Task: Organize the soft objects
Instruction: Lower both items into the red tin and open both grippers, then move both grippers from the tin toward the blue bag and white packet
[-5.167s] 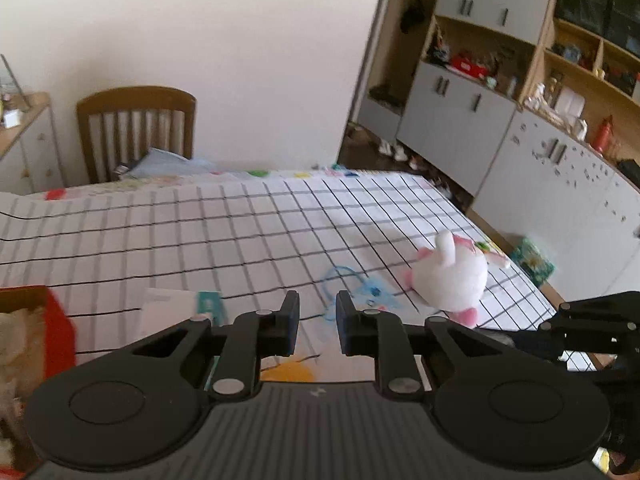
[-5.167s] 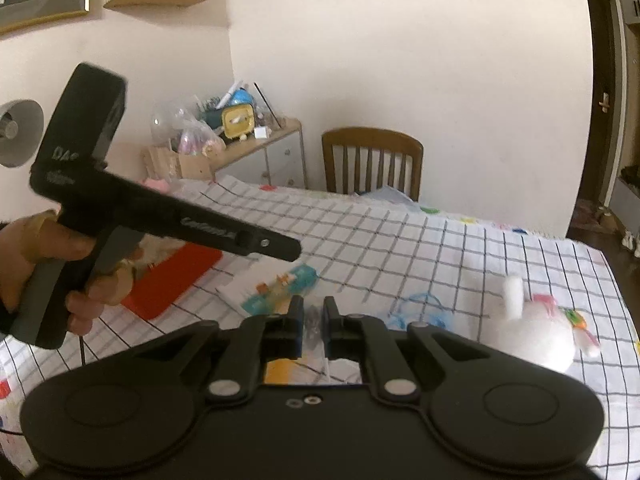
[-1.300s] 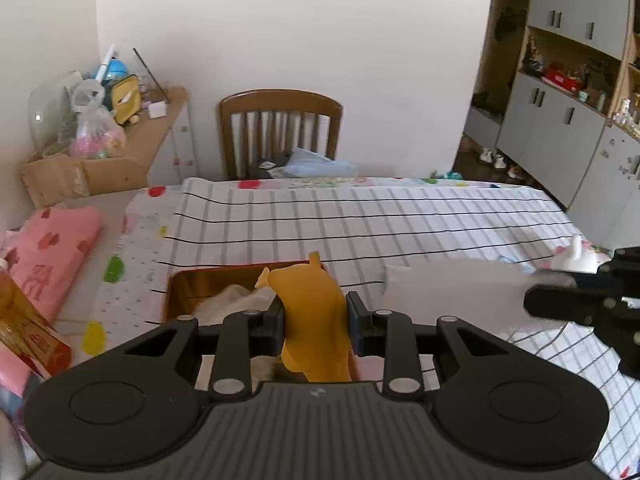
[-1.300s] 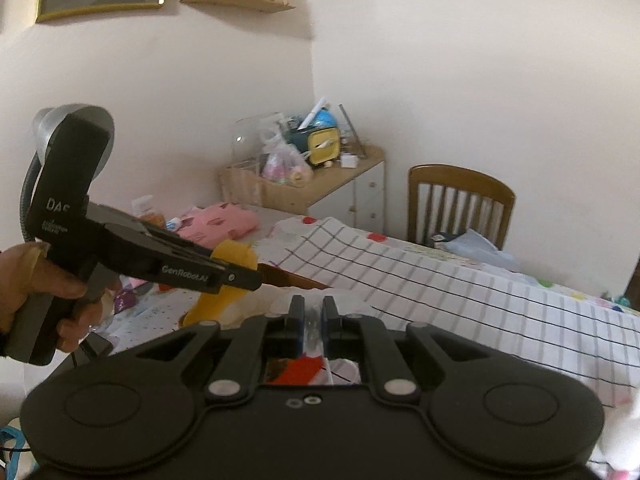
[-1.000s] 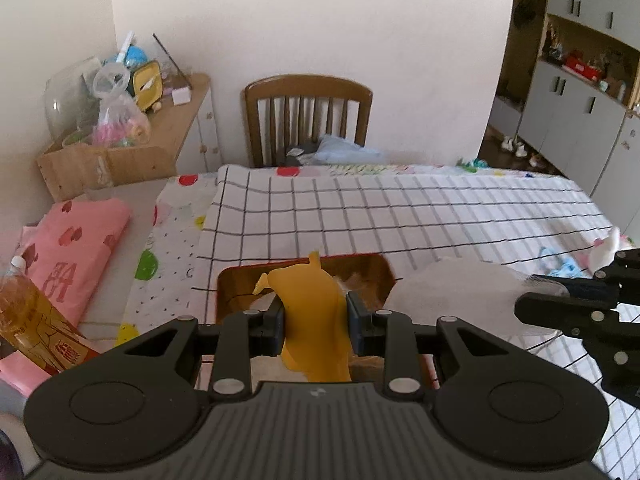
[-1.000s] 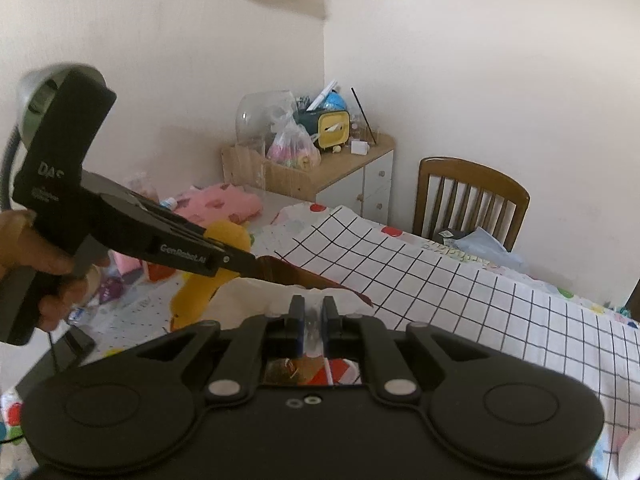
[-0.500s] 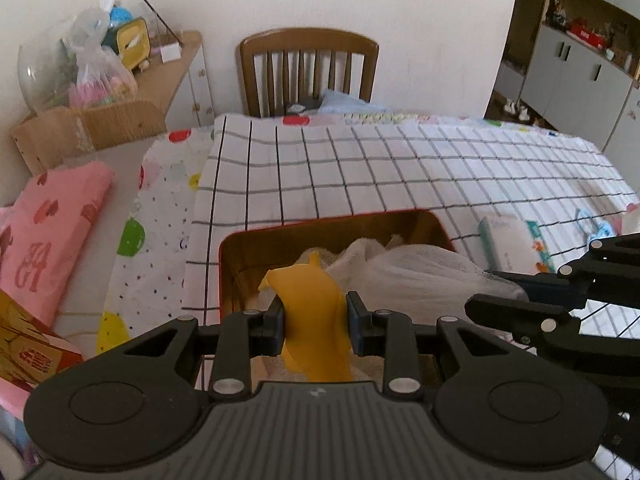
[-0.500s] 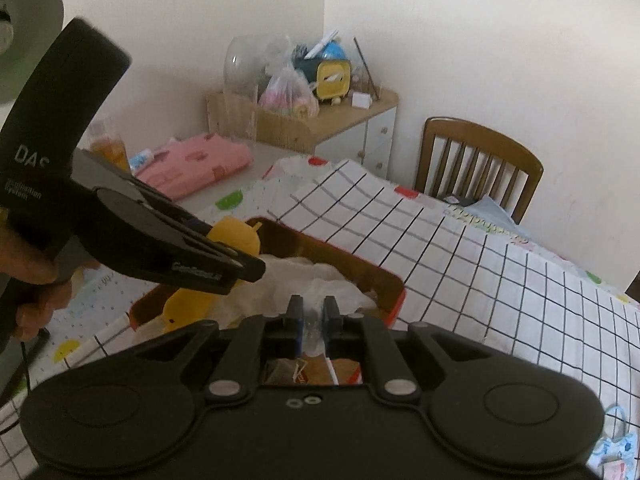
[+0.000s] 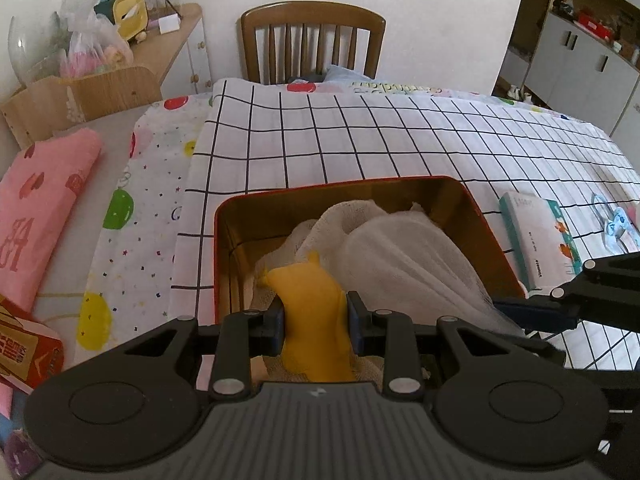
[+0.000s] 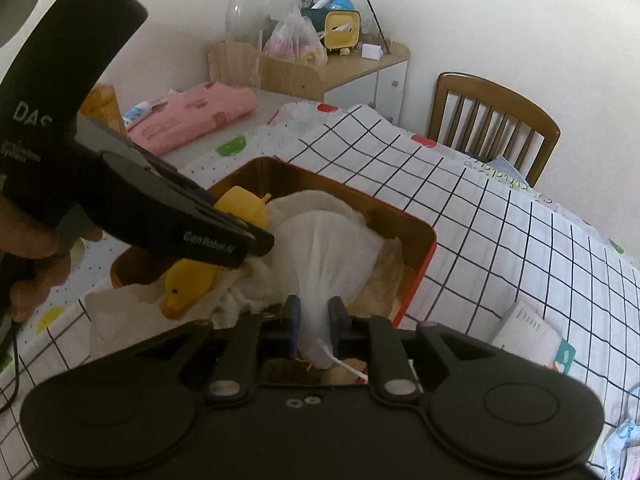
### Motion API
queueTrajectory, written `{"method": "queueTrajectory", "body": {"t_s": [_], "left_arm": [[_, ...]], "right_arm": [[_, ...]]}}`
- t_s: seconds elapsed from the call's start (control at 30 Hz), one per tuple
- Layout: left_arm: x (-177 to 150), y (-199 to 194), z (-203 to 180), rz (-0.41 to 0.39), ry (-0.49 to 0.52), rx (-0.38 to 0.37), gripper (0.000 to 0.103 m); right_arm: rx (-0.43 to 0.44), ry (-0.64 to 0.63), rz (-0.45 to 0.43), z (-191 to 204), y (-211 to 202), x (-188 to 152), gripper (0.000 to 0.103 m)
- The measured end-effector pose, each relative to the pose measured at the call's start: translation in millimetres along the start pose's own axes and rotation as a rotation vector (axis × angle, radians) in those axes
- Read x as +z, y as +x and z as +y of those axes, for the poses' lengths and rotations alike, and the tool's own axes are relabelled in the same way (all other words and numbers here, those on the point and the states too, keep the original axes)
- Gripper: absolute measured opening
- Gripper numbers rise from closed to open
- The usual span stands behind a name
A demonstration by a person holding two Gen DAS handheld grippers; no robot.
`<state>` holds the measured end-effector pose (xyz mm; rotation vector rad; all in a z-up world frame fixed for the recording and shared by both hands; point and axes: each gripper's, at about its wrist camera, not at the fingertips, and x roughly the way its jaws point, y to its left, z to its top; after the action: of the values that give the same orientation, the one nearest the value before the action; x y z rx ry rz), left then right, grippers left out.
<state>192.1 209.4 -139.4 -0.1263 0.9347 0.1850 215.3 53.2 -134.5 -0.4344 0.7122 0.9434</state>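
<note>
A red tin box (image 9: 340, 188) (image 10: 420, 276) with a gold inside sits on the checked tablecloth and holds pale cloths. My left gripper (image 9: 315, 314) is shut on a yellow plush duck (image 9: 312, 308) and holds it low over the box's near left part; the duck also shows in the right wrist view (image 10: 192, 280), head down. My right gripper (image 10: 314, 318) is shut on a white mesh cloth (image 10: 328, 256) (image 9: 408, 256) that drapes into the box's right half.
A tissue pack (image 9: 538, 240) and a blue-and-white face mask (image 9: 614, 226) lie right of the box. A pink folded cloth (image 9: 36, 200) lies far left. A wooden chair (image 9: 312, 44) stands behind the table. A cluttered side cabinet (image 10: 320, 60) stands at the back left.
Both grippers have come down over the red box with the duck and the mesh cloth. The mesh cloth now rests on the cloths inside, and the duck sits lower in the box.
</note>
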Motion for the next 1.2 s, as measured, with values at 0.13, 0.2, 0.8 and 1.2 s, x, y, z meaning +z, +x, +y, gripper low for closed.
{"method": "queueTrajectory", "body": {"t_s": [0.13,0.2,0.8,1.2], "left_arm": [[0.7,-2.5,0.8,-0.009,-0.013,-0.002,0.029],[1.0,-5.1,0.0,-0.018,-0.005,-0.001,0.03],[1.0,-52.1,-10.0,-0.149,-0.018,0.01,0.068],[-0.5,-98.1,-58.0,-0.248,0.027,-0.053,0.083]], "right_arm": [[0.004,-0.001,0.001,-0.2,-2.5,0.5,0.024],[0.018,0.004,-0.008,-1.0,-6.3,0.7,0.029],[0.033,0.028,-0.099,-9.2,-43.1,0.6,0.07],[-0.003,0.108,-0.207,-52.0,-122.5,-18.4,0.089]]}}
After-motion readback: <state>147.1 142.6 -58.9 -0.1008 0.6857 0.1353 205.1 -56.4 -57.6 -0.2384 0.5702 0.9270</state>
